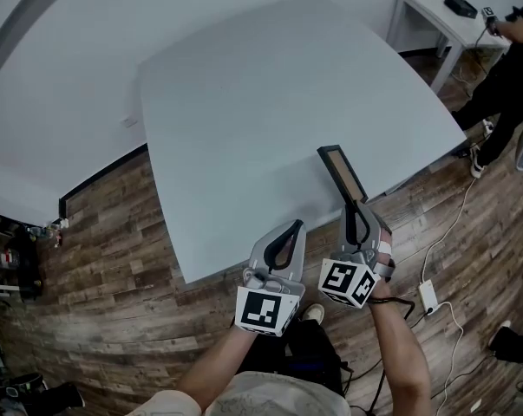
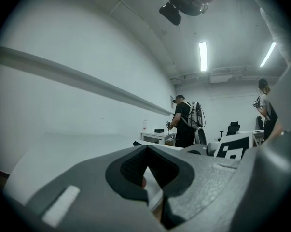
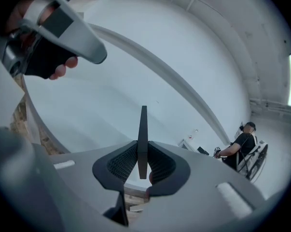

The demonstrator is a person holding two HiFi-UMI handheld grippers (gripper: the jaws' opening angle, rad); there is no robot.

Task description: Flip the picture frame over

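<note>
The picture frame (image 1: 342, 173) is a thin dark frame with a brownish face, lifted on edge above the front right part of the pale grey table (image 1: 261, 102). My right gripper (image 1: 356, 206) is shut on its near end. In the right gripper view the frame (image 3: 143, 129) shows edge-on as a narrow dark blade between the jaws of the right gripper (image 3: 143, 153). My left gripper (image 1: 294, 227) hovers at the table's front edge, just left of the right one, shut and holding nothing. In its own view the left gripper (image 2: 146, 149) has its jaws meeting at the tip.
A white side table (image 1: 434, 16) with a small dark device stands at the back right, and a person (image 1: 508, 68) stands beside it. A power strip (image 1: 428, 296) and cables lie on the wooden floor to the right. The table's front edge runs just under both grippers.
</note>
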